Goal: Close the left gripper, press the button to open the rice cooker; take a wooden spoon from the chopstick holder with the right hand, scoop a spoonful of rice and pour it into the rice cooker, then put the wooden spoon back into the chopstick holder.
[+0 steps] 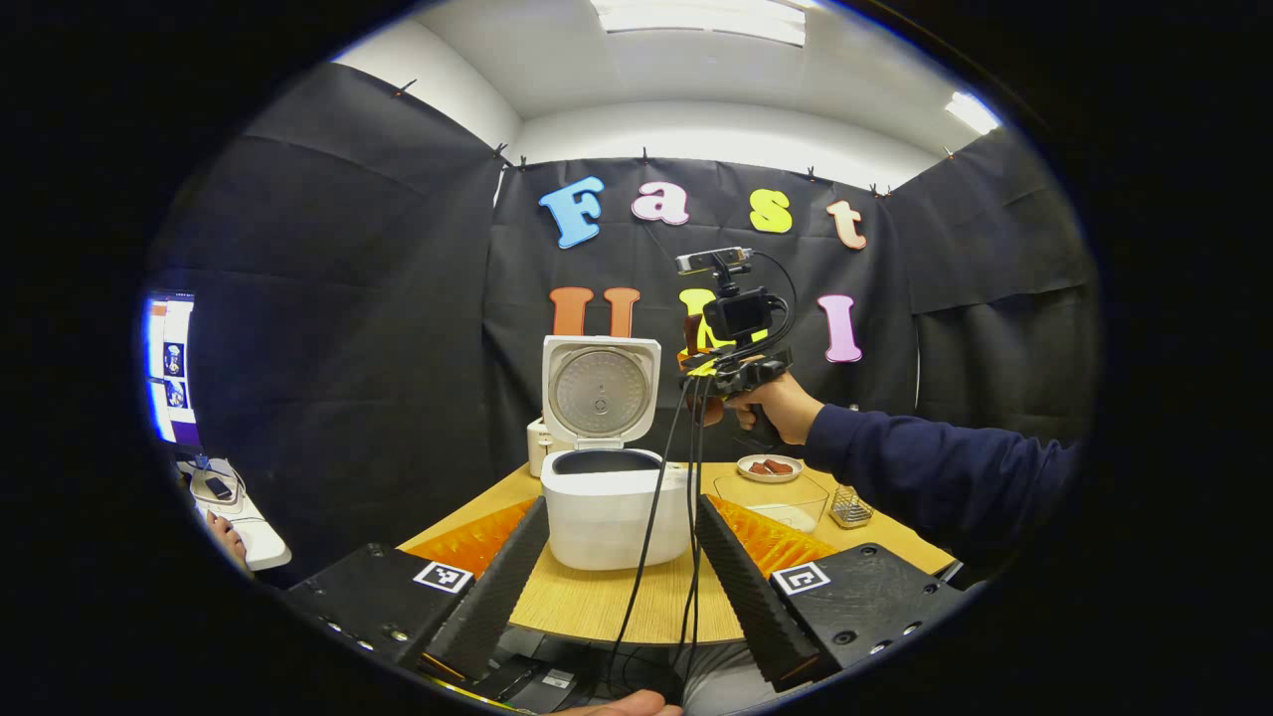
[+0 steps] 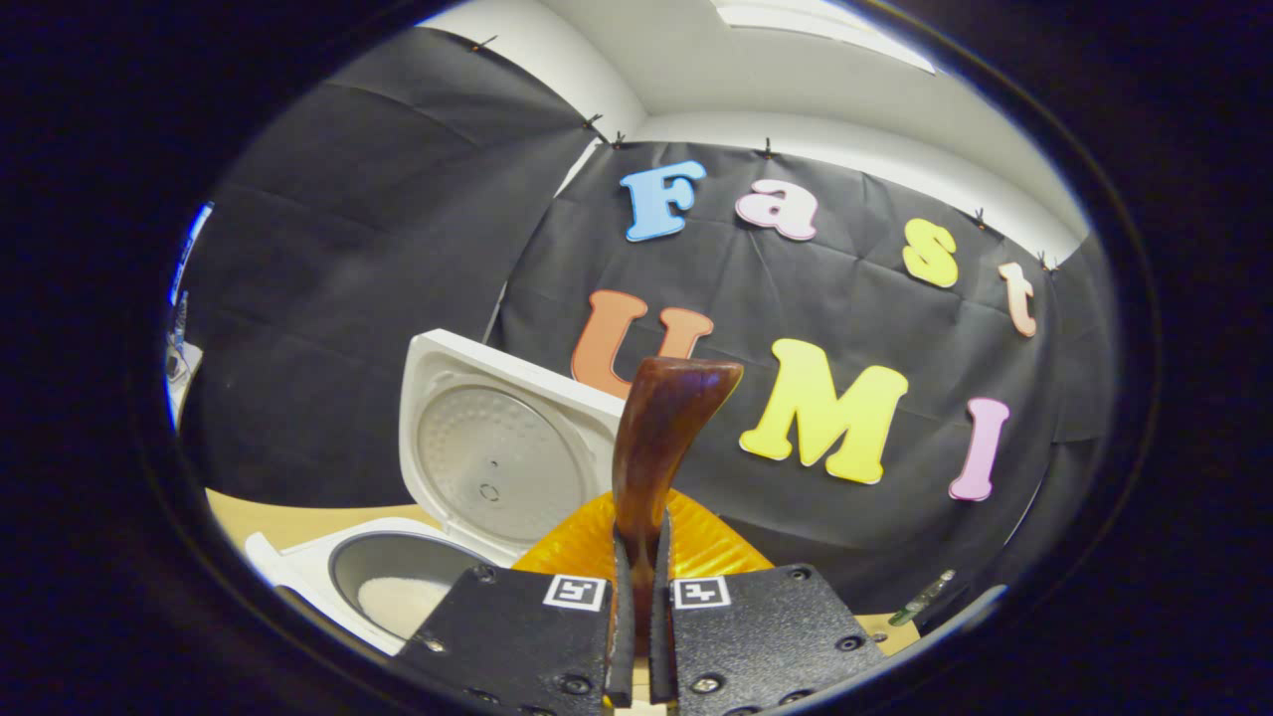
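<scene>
The white rice cooker [image 1: 617, 522] stands on the wooden table [image 1: 597, 607] with its lid [image 1: 600, 391] raised upright. My left gripper [image 1: 622, 507] is open, its fingers spread wide in front of the cooker, apart from it. A hand holds my right gripper [image 1: 704, 383] in the air just right of the lid. In the right gripper view, the right gripper [image 2: 639, 542] is shut on the handle of the dark wooden spoon [image 2: 661, 428], which points upward. The cooker's pot [image 2: 398, 587] lies below left, with white rice [image 2: 396, 602] inside, and the lid [image 2: 492, 457] stands behind.
A clear bowl of rice [image 1: 781, 502], a small plate with brown pieces [image 1: 770, 467] and a wire chopstick holder [image 1: 851, 507] sit right of the cooker. Black cables [image 1: 686, 517] hang from the right gripper across the cooker's front. A white jar [image 1: 537, 443] stands behind the cooker.
</scene>
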`<control>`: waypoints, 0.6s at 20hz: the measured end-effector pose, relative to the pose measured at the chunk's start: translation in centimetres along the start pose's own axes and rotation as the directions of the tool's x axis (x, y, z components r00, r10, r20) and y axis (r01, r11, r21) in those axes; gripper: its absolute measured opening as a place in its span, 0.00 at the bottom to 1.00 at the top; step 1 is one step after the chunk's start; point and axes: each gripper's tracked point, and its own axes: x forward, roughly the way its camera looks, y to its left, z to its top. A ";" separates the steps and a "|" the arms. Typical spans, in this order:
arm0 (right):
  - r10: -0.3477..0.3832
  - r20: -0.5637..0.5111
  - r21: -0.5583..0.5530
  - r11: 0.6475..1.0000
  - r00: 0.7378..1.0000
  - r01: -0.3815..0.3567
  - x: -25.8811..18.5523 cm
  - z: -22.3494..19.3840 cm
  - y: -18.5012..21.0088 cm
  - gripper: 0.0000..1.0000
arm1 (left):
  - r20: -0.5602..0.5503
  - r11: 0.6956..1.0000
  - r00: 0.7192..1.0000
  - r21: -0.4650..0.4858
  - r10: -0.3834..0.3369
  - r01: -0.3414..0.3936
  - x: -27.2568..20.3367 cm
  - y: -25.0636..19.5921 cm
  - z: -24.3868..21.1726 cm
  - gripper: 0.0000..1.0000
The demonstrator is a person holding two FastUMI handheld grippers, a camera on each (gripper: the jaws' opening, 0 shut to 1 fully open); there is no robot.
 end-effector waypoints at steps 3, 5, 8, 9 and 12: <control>-0.038 -0.007 0.037 0.999 0.999 0.039 -1.5 -0.9 -4.2 0.11 | -0.011 1.000 1.000 -0.009 -0.005 0.005 0.6 -1.0 -0.1 0.94; -0.067 -0.009 0.059 0.996 0.998 0.067 -2.4 -1.4 -7.8 0.12 | -0.012 1.000 1.000 -0.011 -0.014 0.014 1.3 -1.9 0.2 0.94; -0.108 -0.019 0.097 0.989 0.994 0.110 -4.6 -2.5 -12.6 0.12 | -0.001 1.000 1.000 -0.003 -0.015 0.015 1.8 -2.7 0.8 0.94; -0.124 -0.022 0.104 0.987 0.992 0.126 -5.5 -2.8 -14.2 0.12 | 0.003 1.000 1.000 -0.004 -0.018 0.018 2.0 -3.1 1.0 0.94; -0.157 -0.034 0.145 0.976 0.987 0.160 -8.4 -4.1 -18.5 0.12 | 0.006 1.000 1.000 -0.016 -0.025 0.025 2.6 -4.4 1.3 0.94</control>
